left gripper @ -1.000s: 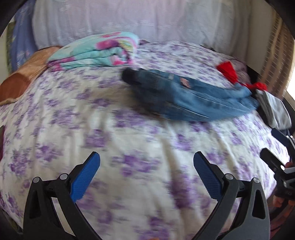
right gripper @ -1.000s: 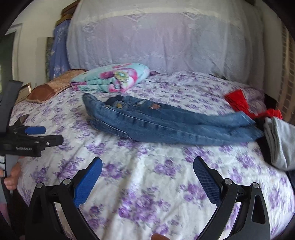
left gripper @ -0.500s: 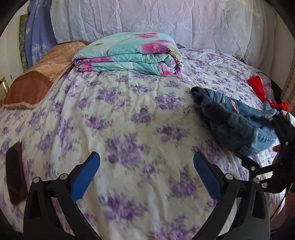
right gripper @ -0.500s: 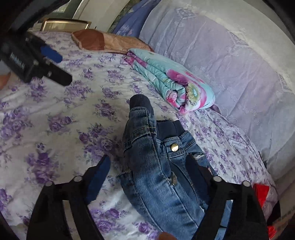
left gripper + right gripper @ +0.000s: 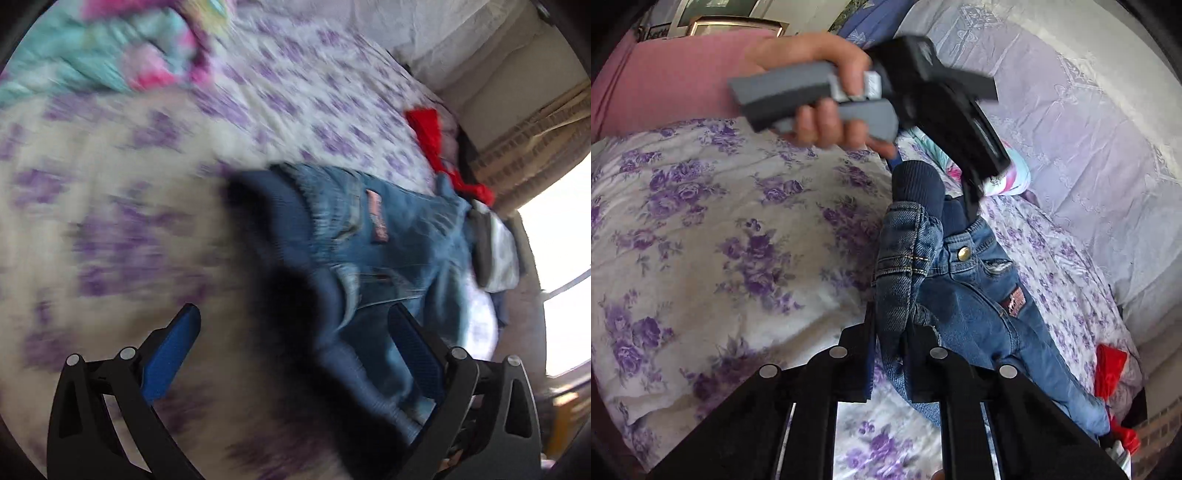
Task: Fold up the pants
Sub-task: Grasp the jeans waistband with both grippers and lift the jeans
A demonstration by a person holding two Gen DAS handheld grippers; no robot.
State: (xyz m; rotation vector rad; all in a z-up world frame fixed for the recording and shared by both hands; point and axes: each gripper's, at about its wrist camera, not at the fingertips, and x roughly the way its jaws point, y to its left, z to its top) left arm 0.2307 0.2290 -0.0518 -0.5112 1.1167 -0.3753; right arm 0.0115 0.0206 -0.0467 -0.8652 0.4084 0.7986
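My right tongs (image 5: 888,343) were closing, their jaws pinched on a fold of denim at the waist end of the pants (image 5: 964,295), so I counted them as clenched on the cloth. My left tongs (image 5: 293,350) stood released, blue pads (image 5: 173,350) spread wide, with the dark ribbed waistband of the pants (image 5: 369,251) lying between and beyond them but not pressed by either pad. That view was heavily blurred. From the right wrist view I saw the left hand (image 5: 820,85) wrapped around the grey handle of its tongs above the waistband, a pink sleeve (image 5: 668,77) behind it. The pants lay on the bed (image 5: 701,221), on a white sheet with purple flowers, legs running off toward the far side. Near the leg ends sat a red cloth (image 5: 1110,369) and a grey garment (image 5: 495,254). A folded turquoise and pink blanket (image 5: 92,48) lay farther up the bed.
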